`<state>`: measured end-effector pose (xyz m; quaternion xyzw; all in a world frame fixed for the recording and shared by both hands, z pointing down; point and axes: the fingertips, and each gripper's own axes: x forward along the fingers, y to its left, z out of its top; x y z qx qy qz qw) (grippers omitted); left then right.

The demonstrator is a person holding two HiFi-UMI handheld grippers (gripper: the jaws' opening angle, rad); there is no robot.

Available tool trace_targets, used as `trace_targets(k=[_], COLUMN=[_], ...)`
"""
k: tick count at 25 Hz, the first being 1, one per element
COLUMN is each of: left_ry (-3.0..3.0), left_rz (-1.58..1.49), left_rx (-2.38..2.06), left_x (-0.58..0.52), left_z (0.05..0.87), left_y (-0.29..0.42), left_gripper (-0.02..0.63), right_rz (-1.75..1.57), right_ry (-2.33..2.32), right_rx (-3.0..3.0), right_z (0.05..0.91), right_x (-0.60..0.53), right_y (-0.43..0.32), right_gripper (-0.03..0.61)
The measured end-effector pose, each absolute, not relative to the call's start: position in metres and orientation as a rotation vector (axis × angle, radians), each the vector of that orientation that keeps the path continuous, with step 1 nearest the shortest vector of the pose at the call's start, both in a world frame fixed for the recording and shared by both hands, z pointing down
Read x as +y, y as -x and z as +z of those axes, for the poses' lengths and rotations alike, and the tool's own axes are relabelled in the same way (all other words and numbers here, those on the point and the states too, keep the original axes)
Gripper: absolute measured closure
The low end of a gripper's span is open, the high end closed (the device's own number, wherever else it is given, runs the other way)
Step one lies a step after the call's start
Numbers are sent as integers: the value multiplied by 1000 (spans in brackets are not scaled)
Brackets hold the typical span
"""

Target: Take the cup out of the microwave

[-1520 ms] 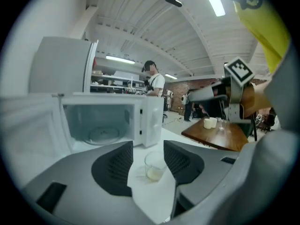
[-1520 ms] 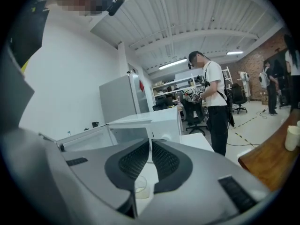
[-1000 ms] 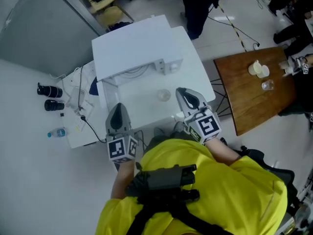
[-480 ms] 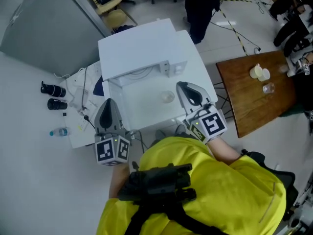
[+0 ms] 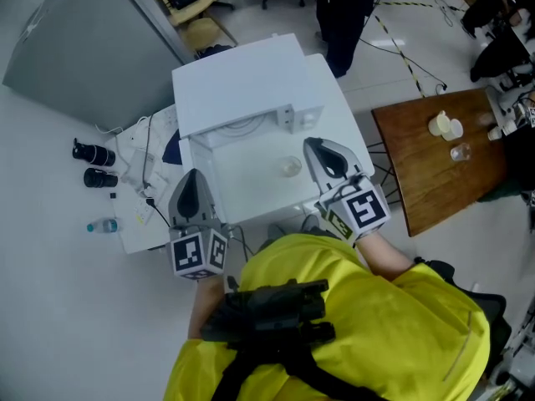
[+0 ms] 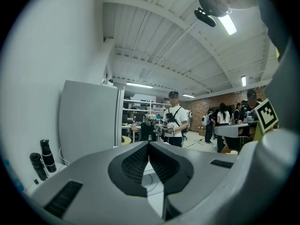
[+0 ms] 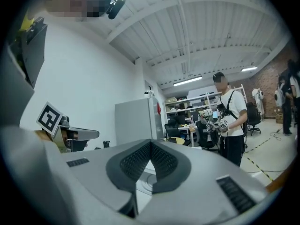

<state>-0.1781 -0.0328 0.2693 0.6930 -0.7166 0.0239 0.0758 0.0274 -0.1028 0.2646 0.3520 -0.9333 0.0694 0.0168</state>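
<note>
A small clear cup [image 5: 289, 166] stands on the white table [image 5: 242, 182], out in front of the white microwave [image 5: 242, 78] at the table's far end. My right gripper [image 5: 316, 145] hovers just right of the cup, shut and empty, its tips [image 7: 150, 142] pointing level across the room. At the table's near left corner my left gripper [image 5: 191, 177] is also shut on nothing, pads meeting at the tip [image 6: 149, 144]. The cup does not show in either gripper view.
A wooden table [image 5: 422, 174] with small cups stands to the right. Two black cylinders [image 5: 90, 153], a water bottle [image 5: 101, 225] and cables lie left of the white table. A grey cabinet [image 5: 75, 48] stands at far left, a person [image 5: 344, 7] behind the microwave.
Both grippers have risen a little, and the left one has drifted slightly left of the table corner. The cup has stayed in place.
</note>
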Motion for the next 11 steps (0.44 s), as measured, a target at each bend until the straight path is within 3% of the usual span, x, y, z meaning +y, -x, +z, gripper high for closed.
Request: trace_targets(k=[11], left_ry=[-2071], left_rz=[101], left_rx=[-2108], left_x=[-40], left_z=[283], left_y=[176], left_gripper=[614], right_rz=[220], right_ry=[-1110], right_rx=[-2890], right_z=[269], right_x=[-105], right_y=[-28], right_gripper=[575])
